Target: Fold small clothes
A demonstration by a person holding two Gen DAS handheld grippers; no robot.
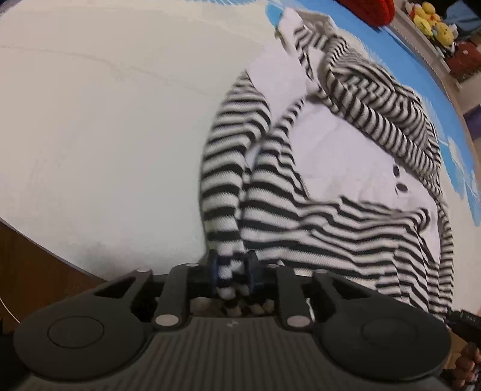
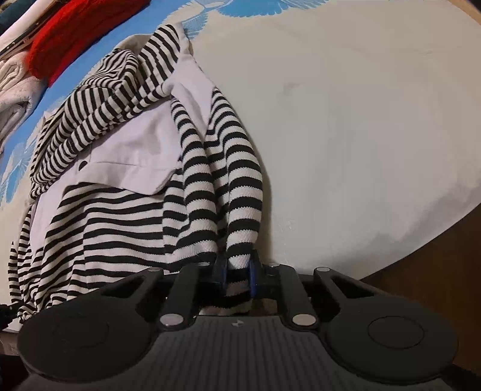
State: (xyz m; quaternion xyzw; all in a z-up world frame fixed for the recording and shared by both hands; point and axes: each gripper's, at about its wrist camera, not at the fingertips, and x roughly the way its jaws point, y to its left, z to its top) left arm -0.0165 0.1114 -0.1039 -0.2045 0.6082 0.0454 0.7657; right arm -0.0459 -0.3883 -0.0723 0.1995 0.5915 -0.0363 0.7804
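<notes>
1. Clamping a bunched fold of fabric, the left gripper (image 1: pixel 231 270) has its blue-edged pads pressed on the black-and-white striped knit garment with plain white panels (image 1: pixel 345 168), at the edge nearest the camera.
2. The right gripper (image 2: pixel 239 276) likewise pinches a gathered fold of the same striped garment (image 2: pixel 126 186) between its two pads.
3. The garment lies spread on a pale cream cloth-covered tabletop (image 1: pixel 105 120), its striped sleeves running from each gripper towards the far end.
4. Two dark buttons (image 1: pixel 398 180) sit on a white panel of the garment.
5. A blue patterned area of the covering (image 2: pixel 69 75) shows under the garment's far side.
6. Beyond it lie a red knitted item (image 2: pixel 78 36) and a white knitted item (image 2: pixel 15 87).
7. Yellow soft toys (image 1: pixel 433 21) sit on a shelf in the left wrist view.
</notes>
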